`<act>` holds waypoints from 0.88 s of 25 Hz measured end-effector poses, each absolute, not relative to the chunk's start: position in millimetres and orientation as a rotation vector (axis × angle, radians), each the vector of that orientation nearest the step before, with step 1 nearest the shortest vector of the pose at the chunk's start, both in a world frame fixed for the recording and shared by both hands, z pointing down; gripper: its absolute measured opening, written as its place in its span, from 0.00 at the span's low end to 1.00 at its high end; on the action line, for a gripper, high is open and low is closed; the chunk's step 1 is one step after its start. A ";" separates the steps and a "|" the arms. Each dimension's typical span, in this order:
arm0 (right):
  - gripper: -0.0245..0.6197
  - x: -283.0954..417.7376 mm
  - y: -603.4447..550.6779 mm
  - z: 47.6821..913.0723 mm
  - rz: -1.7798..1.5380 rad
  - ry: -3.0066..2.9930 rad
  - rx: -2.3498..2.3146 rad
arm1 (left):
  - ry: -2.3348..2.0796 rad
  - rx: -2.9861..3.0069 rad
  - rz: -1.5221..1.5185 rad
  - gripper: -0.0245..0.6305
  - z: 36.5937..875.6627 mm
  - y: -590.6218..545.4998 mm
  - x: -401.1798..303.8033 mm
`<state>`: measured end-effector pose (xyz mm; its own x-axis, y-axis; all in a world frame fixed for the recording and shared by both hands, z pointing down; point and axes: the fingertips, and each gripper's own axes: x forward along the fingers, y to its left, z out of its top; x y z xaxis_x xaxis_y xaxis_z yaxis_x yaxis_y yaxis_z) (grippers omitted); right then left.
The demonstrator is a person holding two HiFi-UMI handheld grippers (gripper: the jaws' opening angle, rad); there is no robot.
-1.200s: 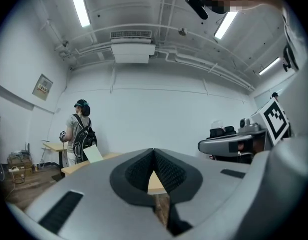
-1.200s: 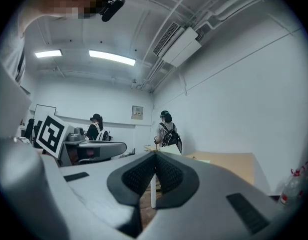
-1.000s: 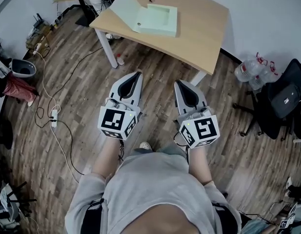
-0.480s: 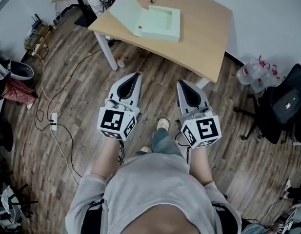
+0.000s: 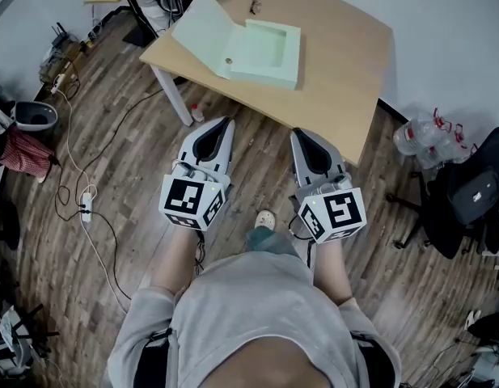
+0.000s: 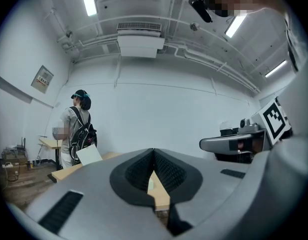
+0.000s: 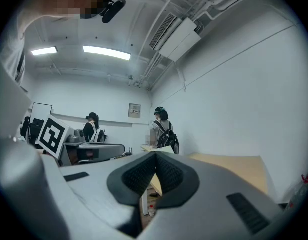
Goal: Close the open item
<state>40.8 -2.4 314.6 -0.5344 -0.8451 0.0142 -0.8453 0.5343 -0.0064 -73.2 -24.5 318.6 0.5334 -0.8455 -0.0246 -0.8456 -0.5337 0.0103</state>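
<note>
Head view: box wide open, nothing closed yet, I'd say.
1 pale green box (image 5: 265, 55) sits on 1 worktop (image 5: 346, 63), its lid (image 5: 202, 29) thrown back to the left; 2 tools, left tool (image 5: 226, 123) and right tool (image 5: 298, 134), each with jaws pressed together and empty, well apart from the box; the whole close remains.

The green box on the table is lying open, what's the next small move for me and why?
Probably step up to the table, carrying the left gripper toward the lid. It and the right gripper hang shut over the floor, short of the open box.
</note>
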 end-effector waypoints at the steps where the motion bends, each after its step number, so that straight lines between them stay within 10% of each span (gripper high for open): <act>1: 0.05 42.6 -11.2 313.7 0.015 -2.749 1.501 | 1.523 -2.745 0.044 0.06 318.0 -32.6 -71.1; 22: 0.05 75.8 -141.2 323.4 0.040 -2.832 1.349 | 1.642 -2.682 0.046 0.06 324.7 -148.7 -29.2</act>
<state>75.8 -141.2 323.4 -0.6299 -0.7765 0.0151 -0.7766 0.6296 -0.0210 -29.2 -148.7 324.7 0.4545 -0.8905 -0.0233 -0.8904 -0.4549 0.0180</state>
